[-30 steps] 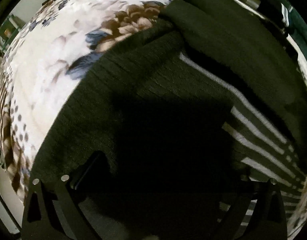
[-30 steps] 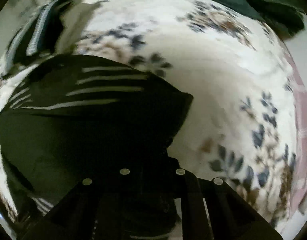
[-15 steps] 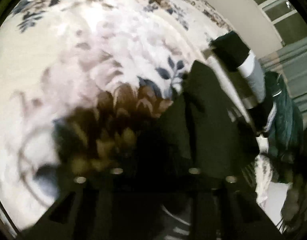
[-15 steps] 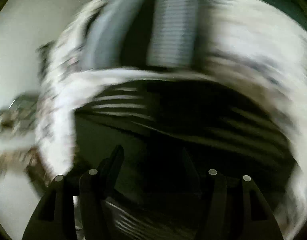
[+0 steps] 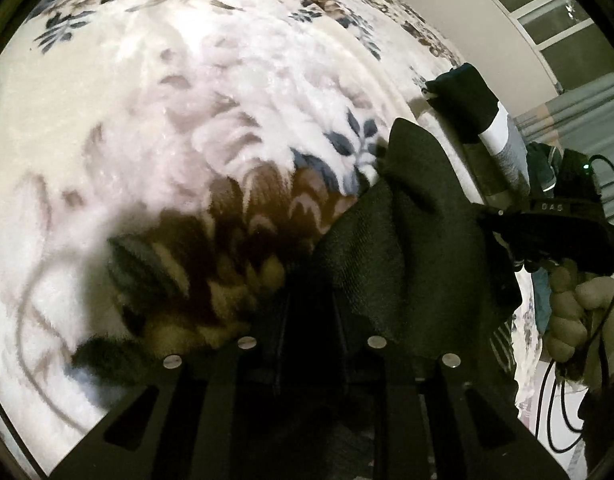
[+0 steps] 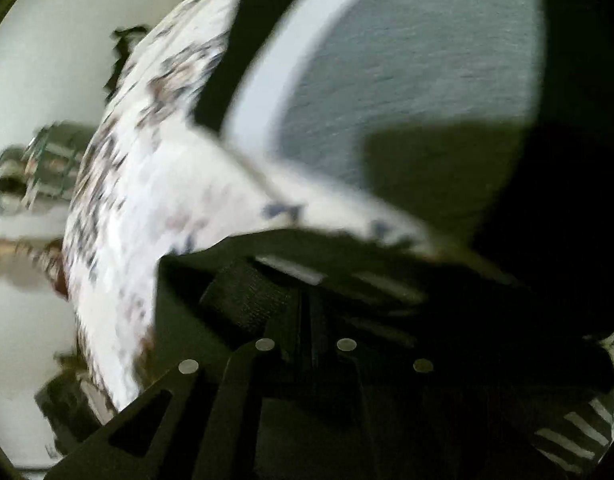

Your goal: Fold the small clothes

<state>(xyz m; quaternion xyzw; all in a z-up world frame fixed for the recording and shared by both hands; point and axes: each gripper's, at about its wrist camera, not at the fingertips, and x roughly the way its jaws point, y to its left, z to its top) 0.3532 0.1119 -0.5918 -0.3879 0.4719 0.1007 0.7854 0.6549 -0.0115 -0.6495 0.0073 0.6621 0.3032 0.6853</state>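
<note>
**Op A:** Both claws look clenched on the garment point(image 5: 411, 248) now. A second ago my left claw point(image 5: 307, 320) was spread wide over the flat dark knit; now its fingers sit close together with the cloth bunched between them and rising in a peak off the blanket point(image 5: 195, 120).

**Op B:** And the right?

**Op A:** The right claw point(image 6: 307, 320) was pinching a corner with the striped part laid out flat. It has since swung round, and my view from it is smeared by that motion. Its fingers are nearly together with dark fabric between them. From the left wrist I can see the right hand point(image 5: 575, 320) wrapped round its handle, out towards the blanket's right edge.

**Op B:** So the fold is under way?

**Op A:** I judge so: one edge is lifted off the bed and being carried over. It is not laid down yet.

**Op B:** What can't you make out?

**Op A:** The garment's lower half is hidden behind the claw bodies. A grey-and-white cloth point(image 6: 407, 64) fills the right view; I cannot tell if it touches the garment. Objects at the left rim are too blurred to name.
</note>
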